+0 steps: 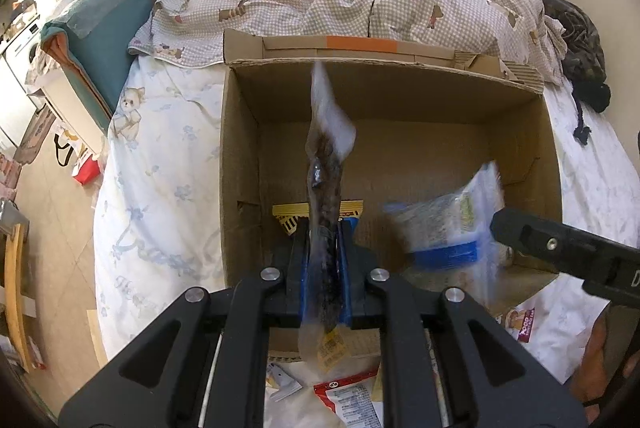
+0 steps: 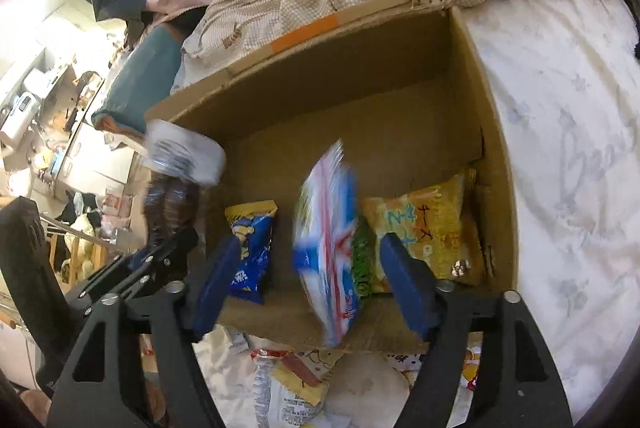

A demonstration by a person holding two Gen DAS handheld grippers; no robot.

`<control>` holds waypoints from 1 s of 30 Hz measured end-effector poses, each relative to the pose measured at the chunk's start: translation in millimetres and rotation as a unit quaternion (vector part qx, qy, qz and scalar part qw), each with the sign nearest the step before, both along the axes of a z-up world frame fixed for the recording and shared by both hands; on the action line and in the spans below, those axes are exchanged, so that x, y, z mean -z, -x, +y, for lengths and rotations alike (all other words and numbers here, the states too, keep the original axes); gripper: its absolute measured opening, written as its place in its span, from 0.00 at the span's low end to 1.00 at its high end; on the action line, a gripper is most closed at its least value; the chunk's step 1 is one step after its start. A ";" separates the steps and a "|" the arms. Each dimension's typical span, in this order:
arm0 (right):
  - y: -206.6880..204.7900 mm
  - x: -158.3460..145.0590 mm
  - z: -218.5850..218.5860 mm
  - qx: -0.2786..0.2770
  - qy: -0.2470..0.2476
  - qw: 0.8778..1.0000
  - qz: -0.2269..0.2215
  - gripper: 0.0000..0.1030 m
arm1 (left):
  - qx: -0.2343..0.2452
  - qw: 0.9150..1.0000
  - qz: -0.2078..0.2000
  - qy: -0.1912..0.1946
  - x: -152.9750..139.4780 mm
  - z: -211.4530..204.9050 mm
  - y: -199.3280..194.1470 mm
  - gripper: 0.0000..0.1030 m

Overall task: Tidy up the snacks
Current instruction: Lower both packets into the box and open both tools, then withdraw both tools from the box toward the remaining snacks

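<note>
Between the left gripper's (image 1: 325, 260) fingers, a clear dark-filled snack bag (image 1: 326, 163) is clamped, long axis running forward over the cardboard box (image 1: 240, 131). Right gripper (image 2: 308, 276) stands spread wide; a blurred blue-white packet (image 2: 328, 240) sits unclamped between its fingers, apparently dropping into the box just ahead of a yellow packet (image 2: 424, 224).

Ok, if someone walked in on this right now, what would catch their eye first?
Probably the big open cardboard box on the bed, with a yellow snack bag and a blue and yellow one inside. Next, the clear packet of dark snacks clamped upright in the left tool. A blurred blue and white bag sits between the right tool's open fingers.
</note>
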State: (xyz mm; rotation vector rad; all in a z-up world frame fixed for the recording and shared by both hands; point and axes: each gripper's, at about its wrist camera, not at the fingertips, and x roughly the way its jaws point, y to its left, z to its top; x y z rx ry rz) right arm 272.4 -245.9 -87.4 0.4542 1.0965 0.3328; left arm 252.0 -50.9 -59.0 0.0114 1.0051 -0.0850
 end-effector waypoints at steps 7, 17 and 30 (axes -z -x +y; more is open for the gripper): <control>-3.6 -3.9 -2.0 0.008 0.005 1.000 -0.012 0.79 | 0.013 1.000 -0.001 0.010 -2.3 -5.1 2.9 0.59; -3.5 -6.0 -3.3 0.005 0.009 1.000 -0.017 0.80 | 0.009 1.000 -0.001 0.026 -4.7 -2.4 6.2 0.75; 10.5 -17.6 -11.7 0.009 -0.004 1.000 -0.026 0.79 | -0.009 0.999 -0.039 0.031 -21.8 12.9 19.7 0.75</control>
